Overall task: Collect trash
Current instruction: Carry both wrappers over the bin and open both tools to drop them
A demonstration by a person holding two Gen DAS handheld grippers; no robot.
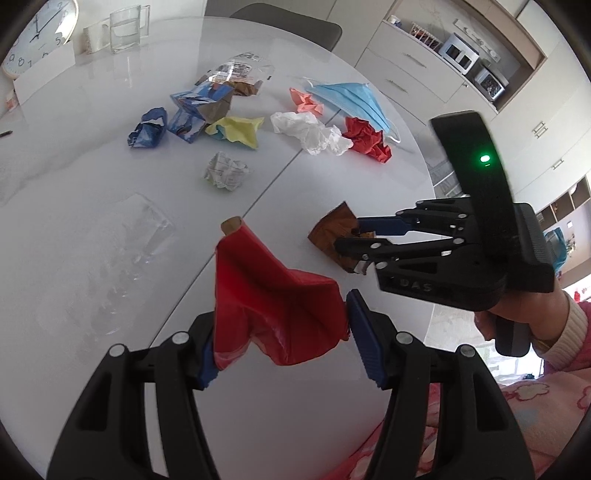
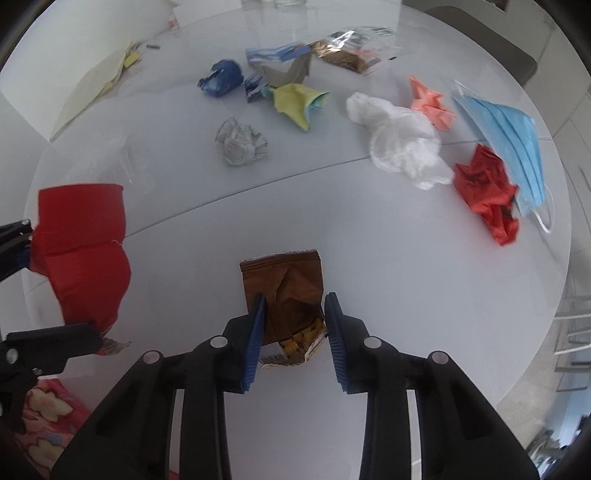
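My left gripper is shut on a red plastic bag, which hangs bunched between its blue pads above the white table. In the right wrist view the same red bag shows at the left edge. My right gripper points steeply down at the table, and its pads press both sides of a brown snack wrapper with a torn open end. In the left wrist view that right gripper pinches the brown wrapper near the table's right rim.
Further back lie a blue face mask, red crumpled paper, white tissue, pink paper, yellow paper, blue wrappers and a printed paper ball. Clear plastic lies at the left. A glass jug and a clock stand at the far edge.
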